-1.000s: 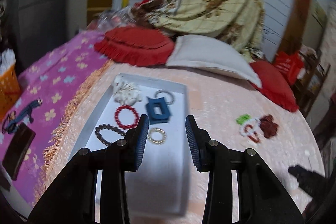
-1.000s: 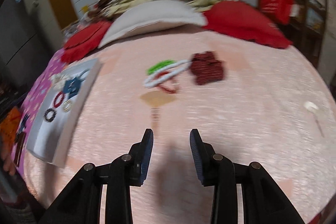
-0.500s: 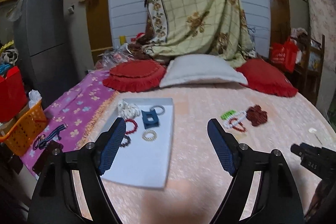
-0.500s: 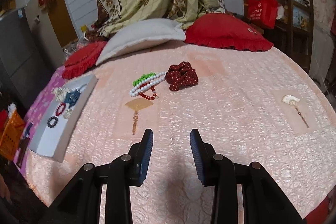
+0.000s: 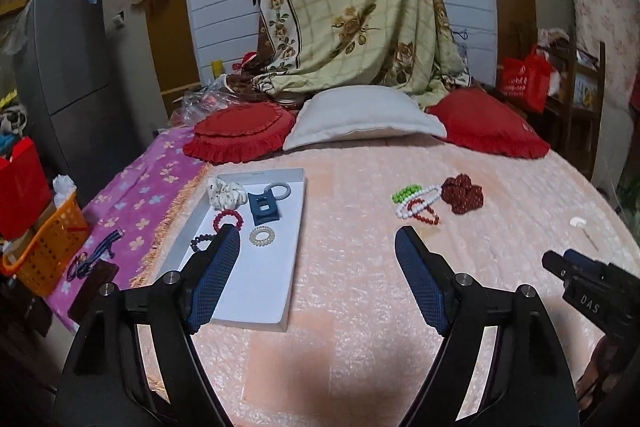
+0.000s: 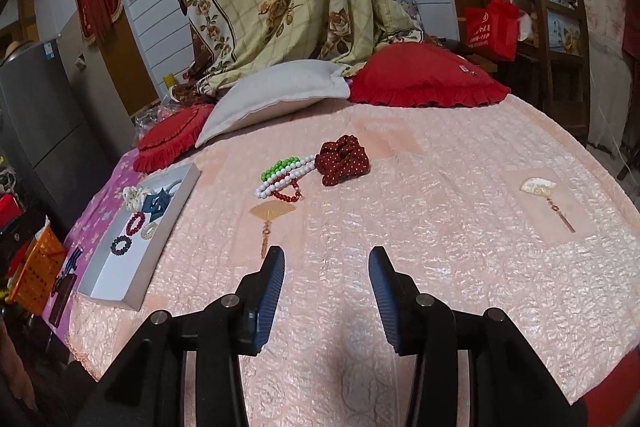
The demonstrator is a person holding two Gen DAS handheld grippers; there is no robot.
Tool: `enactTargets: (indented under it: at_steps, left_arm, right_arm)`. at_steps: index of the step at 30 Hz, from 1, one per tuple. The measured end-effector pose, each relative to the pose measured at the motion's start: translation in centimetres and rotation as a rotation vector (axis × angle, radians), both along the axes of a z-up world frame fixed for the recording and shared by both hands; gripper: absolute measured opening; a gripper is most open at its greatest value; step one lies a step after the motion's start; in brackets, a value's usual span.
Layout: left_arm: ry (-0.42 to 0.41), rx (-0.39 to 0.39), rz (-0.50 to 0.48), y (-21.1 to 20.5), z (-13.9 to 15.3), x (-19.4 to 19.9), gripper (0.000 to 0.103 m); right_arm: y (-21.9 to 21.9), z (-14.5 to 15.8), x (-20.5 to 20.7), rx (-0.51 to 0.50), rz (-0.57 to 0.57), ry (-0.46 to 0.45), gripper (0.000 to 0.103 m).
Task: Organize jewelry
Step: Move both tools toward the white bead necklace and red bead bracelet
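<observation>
A shallow white tray (image 5: pixel 280 283) (image 6: pixel 164 247) lies at the left of the pink bedspread. In it are a white scrunchie (image 5: pixel 224 191), a blue clip (image 5: pixel 262 209), a red bead bracelet (image 5: pixel 228 219), a dark bead bracelet (image 6: pixel 121 245) and a pale coil ring (image 5: pixel 262 237). Green, white and red bead strands (image 5: pixel 416 203) (image 6: pixel 282 175) lie mid-bed beside a dark red dotted scrunchie (image 5: pixel 462 193) (image 6: pixel 342 159). My left gripper (image 5: pixel 318 273) is open wide and empty over the tray's right edge. My right gripper (image 6: pixel 326 291) is empty, its jaws opening, well short of the beads.
A gold fan pendant (image 6: pixel 270 217) lies just ahead of the right gripper. A white fan pendant (image 6: pixel 540 189) lies at the far right. Red cushions (image 5: pixel 240 135) and a white pillow (image 5: pixel 360 117) line the back. An orange basket (image 5: pixel 44 247) stands off the bed's left.
My left gripper has opened from narrow to wide and pulled back and up from over the tray. The right gripper has drawn back from the beads and its fingers have parted further.
</observation>
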State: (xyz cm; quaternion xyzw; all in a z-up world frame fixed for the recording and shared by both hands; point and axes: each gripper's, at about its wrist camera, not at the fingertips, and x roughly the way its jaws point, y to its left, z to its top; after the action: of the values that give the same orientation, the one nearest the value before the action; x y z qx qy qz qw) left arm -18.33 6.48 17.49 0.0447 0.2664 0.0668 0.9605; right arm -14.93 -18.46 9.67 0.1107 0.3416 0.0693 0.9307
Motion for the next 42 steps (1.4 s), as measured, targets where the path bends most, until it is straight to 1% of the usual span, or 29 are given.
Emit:
enactTargets:
  at_steps: [6, 14, 17, 19, 21, 22, 25, 26, 27, 28, 33, 35, 39, 42]
  left_arm:
    - [0.046, 0.016, -0.033, -0.6, -1.1, 0.1, 0.08]
    - [0.112, -0.023, -0.023, 0.4, -2.8, 1.3, 0.08]
    - [0.133, -0.041, -0.008, 1.0, -3.7, 1.8, 0.08]
    - [0.149, -0.067, 0.001, 1.4, -4.4, 2.3, 0.08]
    - [0.16, -0.091, 0.002, 1.8, -5.1, 2.6, 0.08]
    - [0.165, -0.097, -0.001, 2.0, -5.5, 2.7, 0.08]
    - [0.181, -0.096, -0.015, 2.3, -6.5, 3.2, 0.08]
    - [0.186, -0.095, -0.019, 2.5, -6.7, 3.3, 0.08]
    - [0.19, -0.096, -0.023, 2.6, -7.0, 3.5, 0.08]
    - [0.194, -0.104, -0.028, 2.9, -7.3, 3.7, 0.08]
    - [0.215, -0.143, -0.035, 4.0, -8.5, 4.7, 0.08]
    - [0.227, -0.161, -0.042, 4.3, -9.0, 5.1, 0.08]
    - [0.23, -0.163, -0.062, 4.6, -9.8, 5.5, 0.08]
    - [0.242, -0.149, -0.066, 4.5, -10.4, 5.9, 0.08]
  right_arm:
    - [0.6, -0.5, 0.0, -0.011, 0.016, 0.021, 0.042]
    - [1.5, -1.9, 0.6, -0.025, 0.038, 0.066, 0.042]
    - [1.9, -2.3, 2.0, -0.003, 0.074, 0.1, 0.042]
    - [2.6, -2.6, 4.1, 0.026, 0.129, 0.144, 0.042]
    - [3.7, -3.3, 7.0, 0.023, 0.172, 0.205, 0.042]
    - [4.3, -3.5, 8.2, 0.006, 0.185, 0.215, 0.042]
    - [6.7, -3.8, 11.7, -0.085, 0.206, 0.194, 0.042]
    - [7.2, -3.8, 12.7, -0.109, 0.196, 0.188, 0.041]
    - [7.6, -3.8, 13.9, -0.13, 0.18, 0.175, 0.035]
    - [8.0, -3.8, 15.3, -0.133, 0.17, 0.173, 0.034]
    - [8.2, -4.9, 22.2, -0.044, 0.132, 0.28, 0.034]
    - [8.0, -5.7, 24.8, -0.023, 0.086, 0.322, 0.034]
    - [7.3, -6.9, 28.2, -0.012, 0.011, 0.379, 0.034]
    - [7.6, -8.0, 30.0, -0.048, -0.014, 0.405, 0.034]
